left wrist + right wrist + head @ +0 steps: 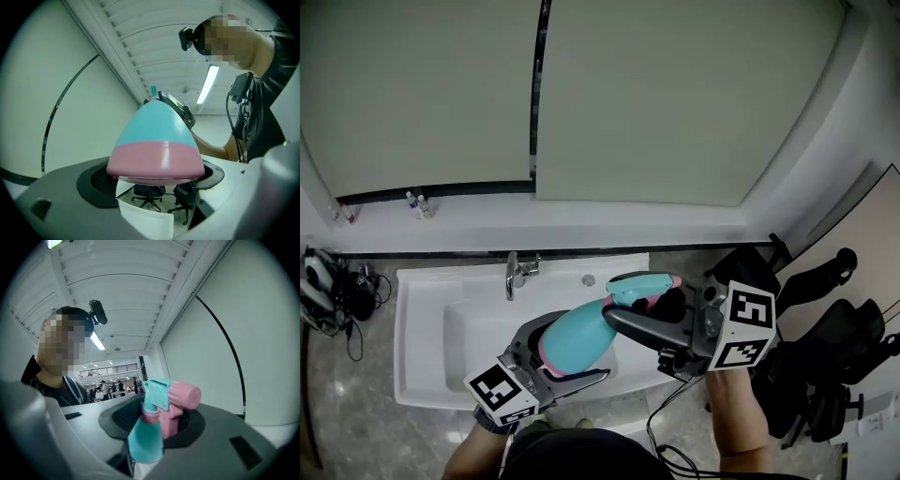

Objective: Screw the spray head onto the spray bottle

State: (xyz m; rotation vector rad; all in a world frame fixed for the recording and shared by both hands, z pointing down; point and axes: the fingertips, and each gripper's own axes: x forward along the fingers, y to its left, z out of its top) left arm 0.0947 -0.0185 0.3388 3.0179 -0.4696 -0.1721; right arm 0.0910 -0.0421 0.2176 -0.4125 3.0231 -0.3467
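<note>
Head view: spray bottle (pixel 581 339) hung over the sink (pixel 422 309), 5 o'clock of the faucet (pixel 517 272). Left gripper (pixel 581 349) jaws clamped its base; right gripper (pixel 643 306) jaws pinched the spray head (pixel 642 284) at its 2 o'clock end. Likely best: keep both coaxial, twist gently.

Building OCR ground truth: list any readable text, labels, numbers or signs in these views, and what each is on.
No readable text in any view.
Spray bottle and spray head: plain teal and pink, no print visible.
Left marker cube and right marker cube: black-and-white square patterns only, no letters or digits.
Small bottles at the head view's upper left: labels too small to read.
</note>
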